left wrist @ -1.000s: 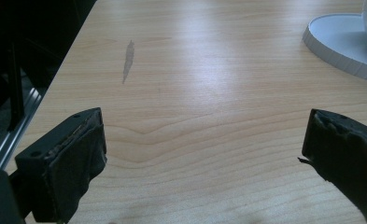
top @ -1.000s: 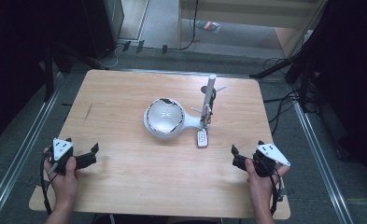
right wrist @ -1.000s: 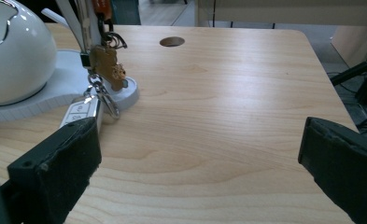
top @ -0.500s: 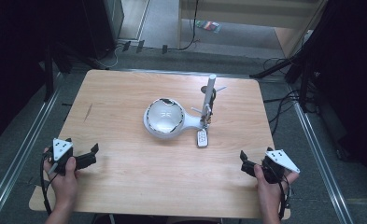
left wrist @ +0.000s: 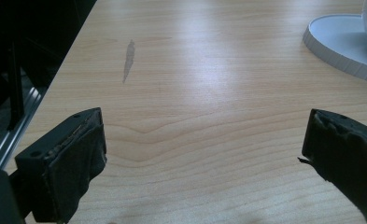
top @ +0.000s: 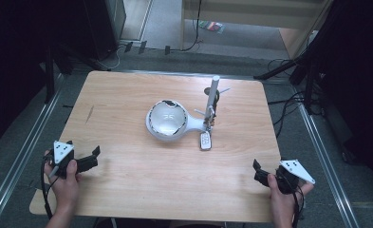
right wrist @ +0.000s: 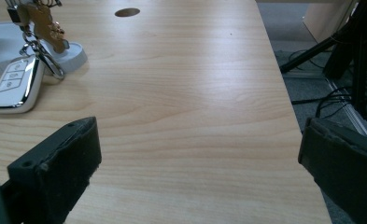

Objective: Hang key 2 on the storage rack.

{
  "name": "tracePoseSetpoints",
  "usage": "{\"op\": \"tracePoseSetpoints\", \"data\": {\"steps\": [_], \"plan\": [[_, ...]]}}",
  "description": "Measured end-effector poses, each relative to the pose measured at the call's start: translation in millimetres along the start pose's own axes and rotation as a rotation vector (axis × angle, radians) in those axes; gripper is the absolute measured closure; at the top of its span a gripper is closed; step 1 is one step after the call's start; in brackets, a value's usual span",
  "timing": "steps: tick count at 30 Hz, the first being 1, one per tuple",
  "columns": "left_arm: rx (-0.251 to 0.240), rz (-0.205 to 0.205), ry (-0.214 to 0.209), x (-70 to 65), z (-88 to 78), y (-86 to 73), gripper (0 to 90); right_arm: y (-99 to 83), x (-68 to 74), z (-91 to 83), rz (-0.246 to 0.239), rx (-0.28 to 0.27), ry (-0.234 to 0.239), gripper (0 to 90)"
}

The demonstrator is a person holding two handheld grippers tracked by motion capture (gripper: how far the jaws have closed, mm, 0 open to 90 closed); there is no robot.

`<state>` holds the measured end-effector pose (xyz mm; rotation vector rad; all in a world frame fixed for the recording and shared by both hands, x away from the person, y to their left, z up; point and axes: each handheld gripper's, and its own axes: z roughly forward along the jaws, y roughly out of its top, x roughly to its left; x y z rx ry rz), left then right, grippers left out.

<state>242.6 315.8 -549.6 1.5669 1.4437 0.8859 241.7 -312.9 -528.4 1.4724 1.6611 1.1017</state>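
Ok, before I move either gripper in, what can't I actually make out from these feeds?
- Key fob buttons: too small and blurred, right gripper view.
- What hangs on the white stand: too small, high view; cut off by the top edge, right gripper view.
- White round base: cut by the frame corner, left gripper view.

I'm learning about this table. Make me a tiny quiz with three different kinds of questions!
1. True or false: the right tool is holding the white car key.
2. What lies nearest the car key? A) the white round-bowled stand B) the left tool C) the table's front edge
3. Fill in: both tools are wide ____.

Key: 1 false, its jaws are empty. 2 A. 3 open.
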Motion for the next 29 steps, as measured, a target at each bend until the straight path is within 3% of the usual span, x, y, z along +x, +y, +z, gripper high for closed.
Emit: {"op": "tracePoseSetpoints", "data": {"steps": [21,29], "plan": [[-0.002,-0.001,0.002,0.2,-0.1,-0.1,0.0,-18.7,-28.3,-19.4,0.041,0.024,-0.017,0.0],[0.000,-0.001,0.002,0.1,0.0,0.0,0.0,-22.0,-30.2,-20.4,0.053,0.025,-0.018,0.0]]}}
